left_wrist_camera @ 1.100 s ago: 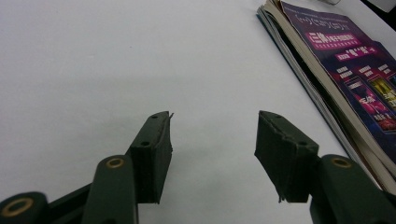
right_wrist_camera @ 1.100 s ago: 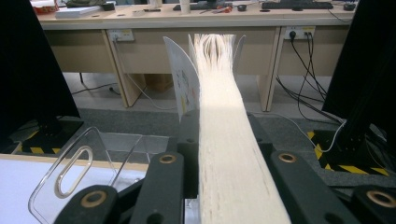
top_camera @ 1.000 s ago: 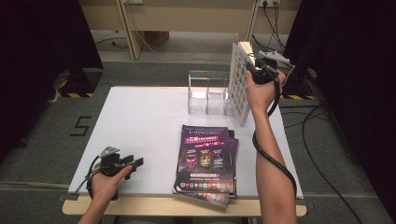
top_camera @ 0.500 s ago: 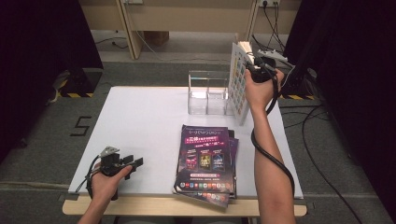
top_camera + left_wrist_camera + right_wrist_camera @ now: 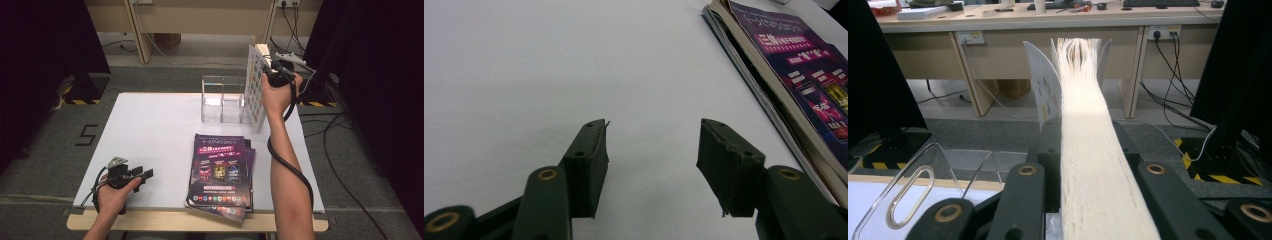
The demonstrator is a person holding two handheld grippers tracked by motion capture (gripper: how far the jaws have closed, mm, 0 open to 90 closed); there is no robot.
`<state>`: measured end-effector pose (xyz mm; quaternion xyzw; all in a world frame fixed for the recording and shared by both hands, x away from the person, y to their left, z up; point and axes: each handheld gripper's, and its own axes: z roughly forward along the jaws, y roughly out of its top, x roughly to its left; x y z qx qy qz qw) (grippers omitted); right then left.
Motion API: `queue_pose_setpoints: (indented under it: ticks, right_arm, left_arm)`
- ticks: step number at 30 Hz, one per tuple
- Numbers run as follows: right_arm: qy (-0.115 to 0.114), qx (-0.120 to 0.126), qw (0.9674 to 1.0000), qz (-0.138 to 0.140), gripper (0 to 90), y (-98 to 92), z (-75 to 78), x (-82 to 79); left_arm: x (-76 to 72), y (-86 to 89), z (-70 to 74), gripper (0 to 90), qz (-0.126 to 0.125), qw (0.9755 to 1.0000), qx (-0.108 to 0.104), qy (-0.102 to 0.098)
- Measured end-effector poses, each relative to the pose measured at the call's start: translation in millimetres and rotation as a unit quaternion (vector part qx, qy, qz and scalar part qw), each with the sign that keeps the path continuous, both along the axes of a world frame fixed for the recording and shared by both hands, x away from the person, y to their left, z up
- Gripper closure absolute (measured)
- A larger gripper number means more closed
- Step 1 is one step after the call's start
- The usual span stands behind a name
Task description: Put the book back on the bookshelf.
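My right gripper (image 5: 274, 67) is raised at the far right of the table, shut on a thick magazine (image 5: 256, 90) that stands upright on its lower edge beside a clear acrylic holder (image 5: 222, 100). In the right gripper view the magazine's fanned page edges (image 5: 1080, 75) run up between the two jaws of my right gripper (image 5: 1084, 132), and the holder's wall (image 5: 923, 180) lies low on the left. A stack of purple-covered magazines (image 5: 220, 167) lies flat at the front centre. My left gripper (image 5: 146, 174) rests open near the front left edge, nothing between the jaws of my left gripper (image 5: 651, 150).
The white table (image 5: 150, 125) has bare room on its left half. The flat stack's edge (image 5: 774, 100) is just right of the left gripper. Cables (image 5: 345, 150) trail on the floor at the right, and a wooden desk (image 5: 1008, 30) stands beyond the table.
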<state>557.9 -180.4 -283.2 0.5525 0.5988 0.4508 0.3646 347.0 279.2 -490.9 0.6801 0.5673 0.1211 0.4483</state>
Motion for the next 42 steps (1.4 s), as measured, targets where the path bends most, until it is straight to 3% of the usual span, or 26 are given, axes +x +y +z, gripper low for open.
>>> queue_pose_setpoints:
  ticks: [12, 37, 42]
  right_arm:
    - [-0.010, -0.002, 0.9999, -0.003, 74.3, 1.3, -3.3, 4.0]
    - [-0.007, -0.009, 0.9999, -0.005, 74.1, 2.2, -20.6, 11.2]
    - [-0.007, -0.009, 0.9998, -0.017, 73.8, -0.2, -24.9, 8.4]
  left_arm:
    - [0.0, -0.5, -0.9, 45.0, -0.001, 1.0000, -0.001, 0.000]
    - [0.2, -2.1, -2.8, 45.0, -0.003, 1.0000, 0.001, 0.003]
    - [-0.4, -2.9, -2.6, 45.0, -0.006, 1.0000, 0.003, 0.002]
